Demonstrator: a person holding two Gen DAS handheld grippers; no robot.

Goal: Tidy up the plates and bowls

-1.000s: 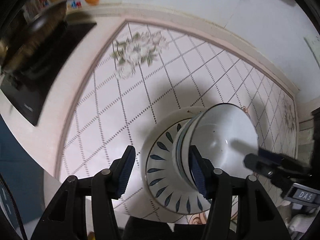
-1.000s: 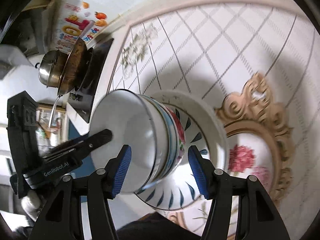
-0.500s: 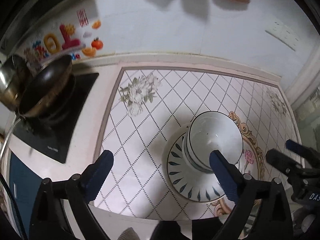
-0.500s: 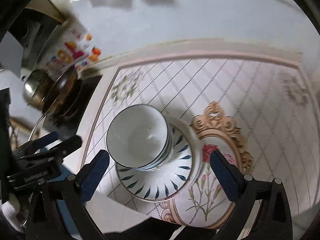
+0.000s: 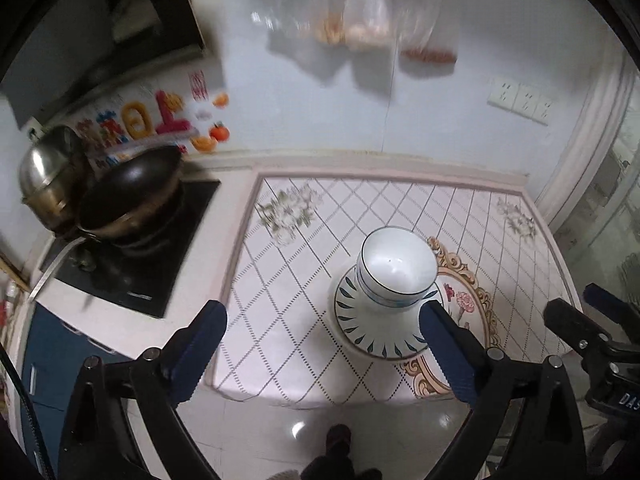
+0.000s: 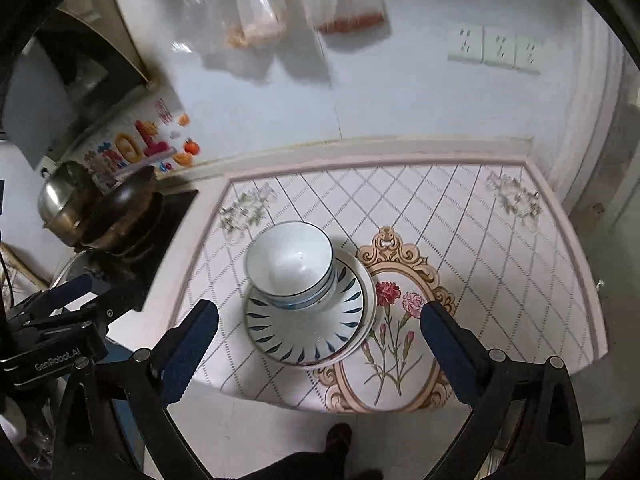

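Left wrist view, left to right: steel pot and dark wok on the black hob at frame left; tiled worktop fills the centre; stack of bowls sits on the leaf-pattern plates centre-right, partly over the gold-framed flower tile; right gripper's arm pokes in at the lower right edge. Left gripper is low in frame, jaws spread wide, nothing between them, clear of the stack; its right finger overlaps the plate rim in the picture only. Sockets on the wall upper right, blurred bags hanging at top centre. Right wrist view, left to right: left gripper's body at the lower left edge, pot and wok upper left, then bowls nested upright on the plates at centre, at least two plates by the doubled rim on the right side, flower tile just right of them. Right gripper also spread wide, empty, hanging above the worktop's near edge, not touching the crockery. Floor and a shoe at bottom centre.
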